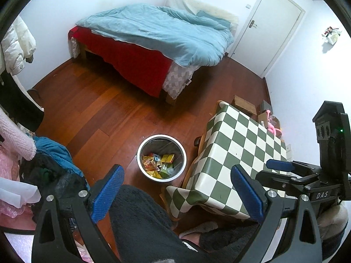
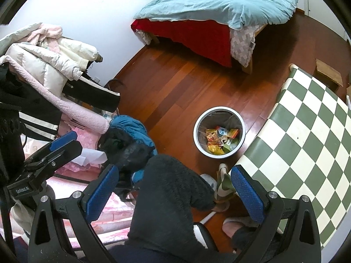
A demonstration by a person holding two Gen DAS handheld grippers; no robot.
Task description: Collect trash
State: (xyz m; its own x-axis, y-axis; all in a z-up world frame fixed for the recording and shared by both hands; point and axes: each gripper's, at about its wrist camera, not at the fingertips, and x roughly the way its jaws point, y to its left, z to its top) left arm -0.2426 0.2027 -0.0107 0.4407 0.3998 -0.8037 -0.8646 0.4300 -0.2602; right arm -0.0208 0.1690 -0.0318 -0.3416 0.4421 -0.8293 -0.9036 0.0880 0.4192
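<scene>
A round white-rimmed trash bin (image 1: 162,157) stands on the wooden floor beside the table, holding several colourful wrappers and cartons (image 1: 158,162). The right wrist view shows the same bin (image 2: 219,132) with the trash (image 2: 221,140) inside. My left gripper (image 1: 177,188) is open and empty, held high over a person's dark fleece-clad leg (image 1: 142,217). My right gripper (image 2: 175,186) is also open and empty above that leg (image 2: 166,188). The right gripper (image 1: 278,165) shows at the right edge of the left wrist view, over the table.
A table with a green and white checkered cloth (image 1: 239,151) stands right of the bin. A bed with a blue duvet (image 1: 158,35) fills the far side. Piled coats and clothes (image 2: 43,70) sit at left. A white door (image 1: 272,26) and boxes (image 1: 244,105) lie beyond the table.
</scene>
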